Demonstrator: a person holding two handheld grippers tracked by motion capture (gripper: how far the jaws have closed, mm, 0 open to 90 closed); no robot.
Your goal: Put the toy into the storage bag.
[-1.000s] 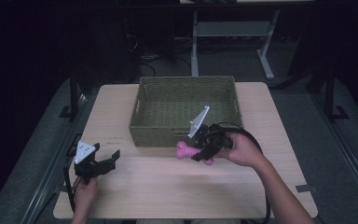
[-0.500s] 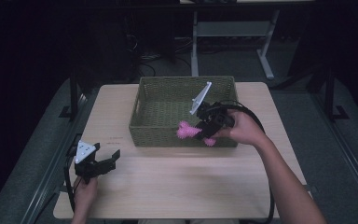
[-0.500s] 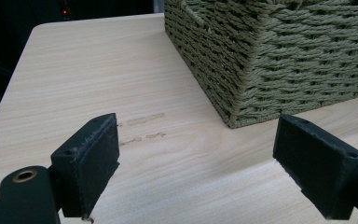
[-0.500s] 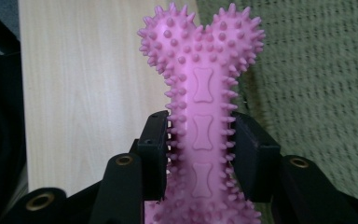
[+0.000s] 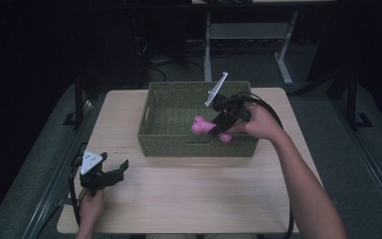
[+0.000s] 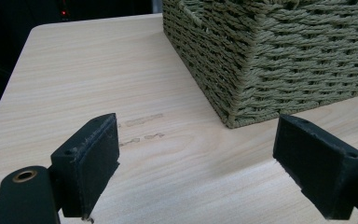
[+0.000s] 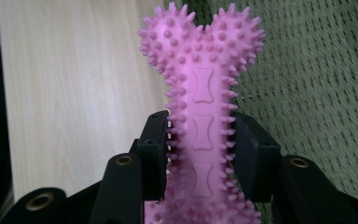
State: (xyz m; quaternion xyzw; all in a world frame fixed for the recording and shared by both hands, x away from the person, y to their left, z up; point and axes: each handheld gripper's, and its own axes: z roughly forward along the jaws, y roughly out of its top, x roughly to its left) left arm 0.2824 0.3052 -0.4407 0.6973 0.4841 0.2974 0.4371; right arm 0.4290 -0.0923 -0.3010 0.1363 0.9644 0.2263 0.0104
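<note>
While the right claw (image 5: 218, 128) clamps the pink spiked bone (image 5: 202, 127) over the wicker basket (image 5: 169, 137), left claw (image 5: 110, 175) sits wide, empty, near the basket's front-left corner. Pale wood bench (image 5: 189, 194), dark room, grey floor (image 5: 45, 144) beyond the basket.

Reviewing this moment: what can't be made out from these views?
- Pink bone toy: its lower end is cut off by the bottom edge of the right gripper view and covered by the right gripper.
- Basket: floor under the toy is hidden in the high view.
- Left gripper: its body lies below the frame.
</note>
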